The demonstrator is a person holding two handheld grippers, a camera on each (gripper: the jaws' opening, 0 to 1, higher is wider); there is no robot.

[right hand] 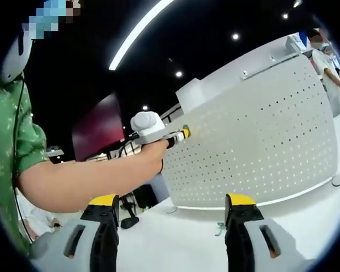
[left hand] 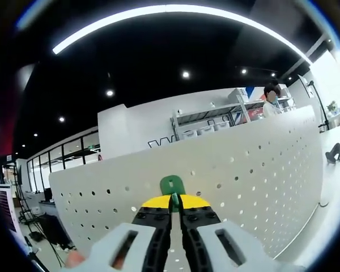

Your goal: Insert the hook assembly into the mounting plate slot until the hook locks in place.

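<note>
In the left gripper view my left gripper [left hand: 175,205] is shut on a green hook [left hand: 172,186], which it holds right against the upper part of the white perforated mounting plate [left hand: 260,170]. The right gripper view shows that left gripper [right hand: 180,135] from the side, held by a person's hand at the plate [right hand: 260,136] near its top left edge, with a speck of green hook [right hand: 186,127] at its tip. My right gripper [right hand: 173,208] stands open over the white table, well back from the plate, with nothing between its yellow-tipped jaws.
The plate stands upright on a white table [right hand: 187,243]. A small green part [right hand: 220,228] lies on the table in front of the plate. A dark object [left hand: 333,153] sits on the table at the far right. A person [left hand: 271,100] stands behind the plate by shelving.
</note>
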